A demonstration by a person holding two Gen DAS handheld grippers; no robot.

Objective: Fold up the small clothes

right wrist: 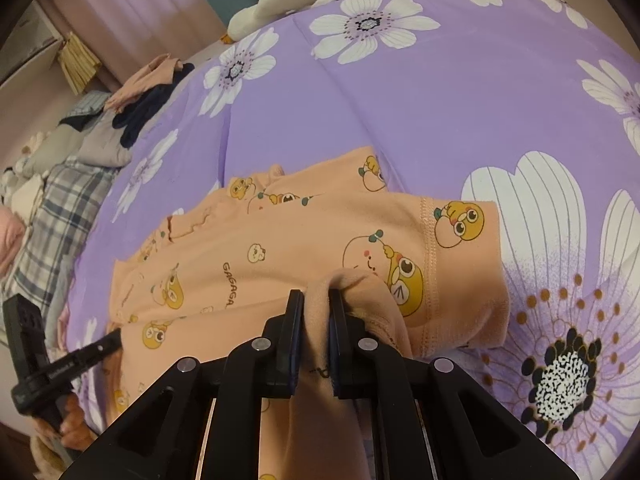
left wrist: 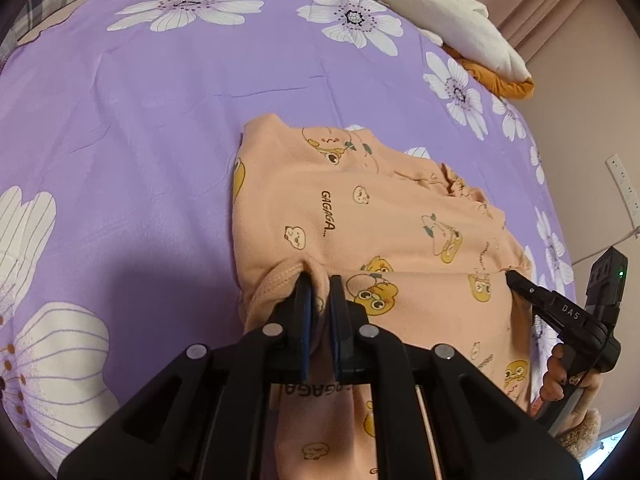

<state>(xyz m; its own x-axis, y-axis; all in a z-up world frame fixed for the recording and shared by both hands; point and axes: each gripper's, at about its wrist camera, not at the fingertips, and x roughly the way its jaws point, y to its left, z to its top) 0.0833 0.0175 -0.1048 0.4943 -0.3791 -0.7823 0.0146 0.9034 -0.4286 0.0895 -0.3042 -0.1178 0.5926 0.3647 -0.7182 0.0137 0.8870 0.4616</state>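
A small peach garment [left wrist: 384,216] printed with yellow cartoon ducks lies on the purple flowered bedspread [left wrist: 152,112]. My left gripper [left wrist: 319,280] is shut on a pinch of its near left edge, beside a stitched hem. In the same view the right gripper [left wrist: 510,277] grips the garment's near right edge, a hand behind it. From the right wrist, the garment [right wrist: 280,248] spreads ahead and my right gripper [right wrist: 316,294] is shut on a fold of its fabric. The left gripper [right wrist: 116,334] touches the garment's left edge there. Cloth hangs down below both grippers.
A white and orange plush toy [left wrist: 452,28] lies at the bed's far right edge. A heap of other clothes [right wrist: 100,136] and a plaid cloth [right wrist: 60,208] sit along the bed's left side in the right wrist view. A wall outlet strip [left wrist: 624,184] is at right.
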